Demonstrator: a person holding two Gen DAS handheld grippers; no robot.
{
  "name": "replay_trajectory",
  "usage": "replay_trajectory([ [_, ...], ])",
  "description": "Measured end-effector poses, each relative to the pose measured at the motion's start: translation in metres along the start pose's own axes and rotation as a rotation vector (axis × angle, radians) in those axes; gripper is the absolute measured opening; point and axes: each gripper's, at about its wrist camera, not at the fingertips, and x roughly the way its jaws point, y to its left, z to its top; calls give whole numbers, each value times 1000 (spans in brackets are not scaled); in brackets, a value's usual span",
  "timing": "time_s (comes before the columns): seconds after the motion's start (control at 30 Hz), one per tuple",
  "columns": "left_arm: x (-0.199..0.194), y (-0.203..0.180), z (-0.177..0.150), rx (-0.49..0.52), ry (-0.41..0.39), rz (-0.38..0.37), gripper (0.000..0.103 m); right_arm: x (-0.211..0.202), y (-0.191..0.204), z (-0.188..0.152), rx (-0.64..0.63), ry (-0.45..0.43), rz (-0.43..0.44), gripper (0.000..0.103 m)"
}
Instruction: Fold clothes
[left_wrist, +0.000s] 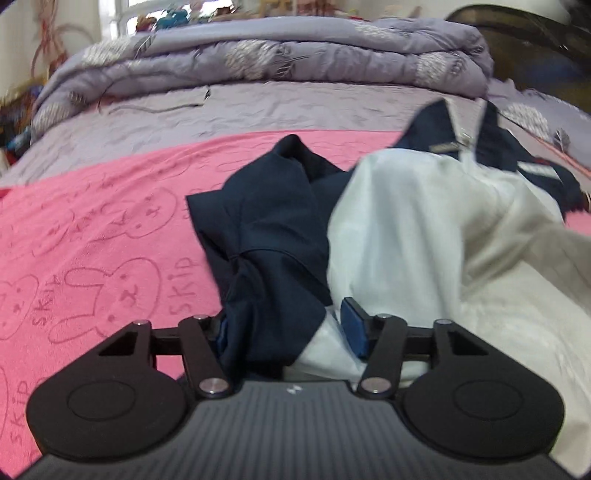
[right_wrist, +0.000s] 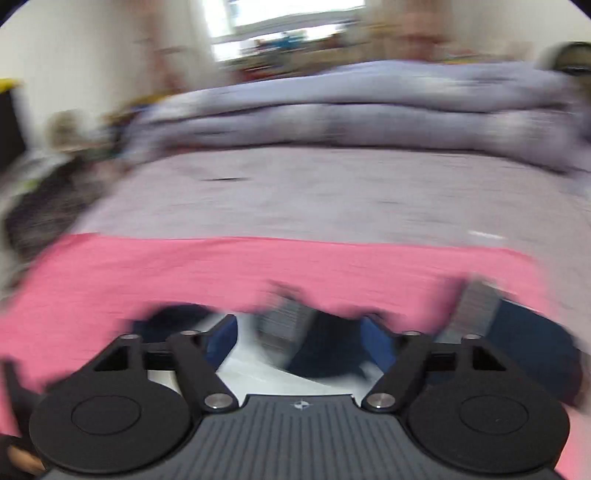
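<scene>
While your left claw (left_wrist: 288, 328) points down at the bed (left_wrist: 258, 107), a bunched fold of the garment (left_wrist: 266, 236) sits between its blue pads (left_wrist: 354, 325); whether the pads press on the cloth you cannot tell from this view. That garment, navy with white panels, lies crumpled on the pink towel (left_wrist: 92, 236), toward the bed's near edge. Beyond the towel the grey sheet runs to a folded quilt (left_wrist: 258, 59) along the far edge.

From the right wrist, everything is badly blurred. Your right claw (right_wrist: 299, 339) stands wide, with nothing pinched between its pads. The garment (right_wrist: 325, 354) shows as navy and white just below and ahead of it, with grey ribbed bands (right_wrist: 284, 321), at the towel's (right_wrist: 258, 266) near edge. The quilt (right_wrist: 351, 110) lies far back.
</scene>
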Motion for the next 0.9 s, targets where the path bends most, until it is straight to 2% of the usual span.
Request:
replay_trajectory([
  [0.07,-6,-8,-6,20,-9,-11,56,49,24,14,47,119,148,76],
  [0.1,-9,-13,-9,29,-14,-16,56,79,34,17,65,195,195,76],
  [0.13,-11,-16,-13,37,-20,-17,56,110,45,19,73,270,196,76],
  [0.23,-15,-20,-19,39,-33,-25,56,197,65,12,53,475,-8,73],
  [0.27,-17,-19,-21,30,-35,-31,56,218,70,7,58,523,-73,65],
  [0.3,-18,-16,-21,14,-38,-42,56,229,71,-1,79,548,-122,38],
  [0.33,-18,-13,-22,-2,-40,-53,56,233,75,-6,91,541,-152,24],
  [0.37,-18,-10,-22,-19,-42,-64,56,224,81,-4,99,497,-140,11],
  [0.47,-28,-6,-25,-55,-74,-78,56,189,102,14,132,361,-23,8],
  [0.53,-44,1,-26,-78,-117,-85,56,160,132,29,87,252,104,7],
  [0.6,-64,18,-30,-127,-170,-100,58,132,170,39,-48,136,270,7],
  [0.67,-85,43,-38,-196,-201,-106,60,107,209,37,-244,33,448,7],
  [0.73,-104,71,-51,-279,-204,-97,61,96,238,26,-408,-1,585,13],
  [0.77,-112,85,-59,-323,-199,-86,61,99,246,20,-442,22,606,17],
  [0.8,-119,99,-68,-355,-181,-62,61,104,251,14,-454,53,592,28],
  [0.83,-126,112,-77,-387,-162,-38,62,114,252,9,-456,93,563,44],
  [0.9,-139,138,-95,-439,-127,18,62,132,244,-4,-452,187,514,51],
])
